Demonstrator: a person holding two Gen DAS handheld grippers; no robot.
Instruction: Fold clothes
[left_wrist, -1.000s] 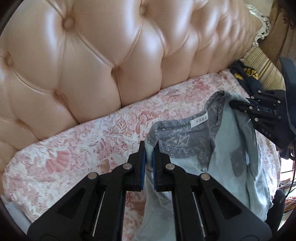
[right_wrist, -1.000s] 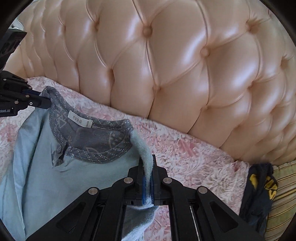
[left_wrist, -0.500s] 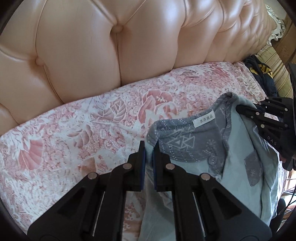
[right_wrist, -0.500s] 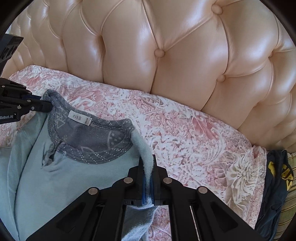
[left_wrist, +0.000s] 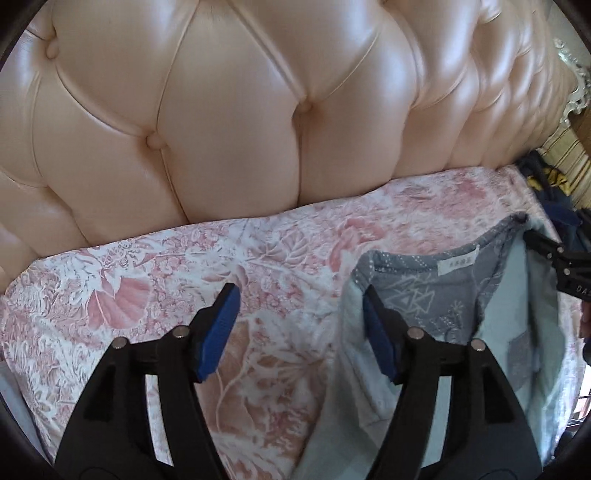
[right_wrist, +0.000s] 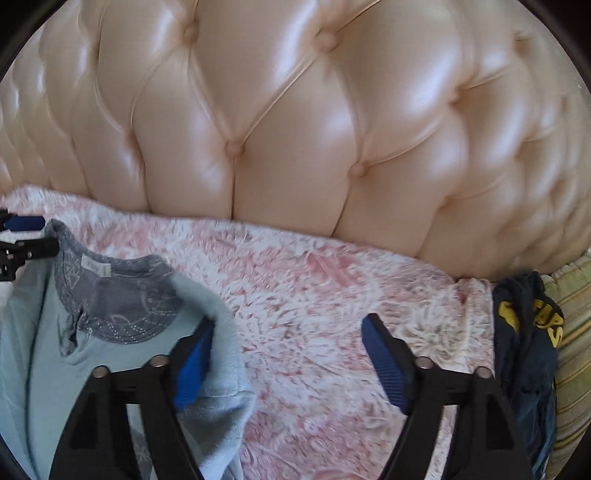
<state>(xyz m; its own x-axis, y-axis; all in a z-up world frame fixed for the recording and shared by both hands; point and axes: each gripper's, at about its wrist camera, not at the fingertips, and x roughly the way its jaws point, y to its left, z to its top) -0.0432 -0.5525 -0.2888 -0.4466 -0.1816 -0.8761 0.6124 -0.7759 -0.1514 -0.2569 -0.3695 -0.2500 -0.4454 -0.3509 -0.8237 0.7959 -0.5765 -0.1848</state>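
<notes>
— What lies before you?
— A light blue shirt (left_wrist: 436, 402), spread front-up on the pink floral bedspread just below the tufted headboard, neckline toward the headboard.

— How does your neckline look?
— It is lined with grey patterned fabric (left_wrist: 421, 291) bearing pale geometric motifs; a small white label (left_wrist: 458, 263) sits at the back of the neck. A short placket opens below it.

— And the shoulders?
— In your right wrist view, the shoulder edge (right_wrist: 221, 332) curls upward, showing a fuzzy inner face. A grey chest pocket (left_wrist: 521, 360) shows on the front.
</notes>
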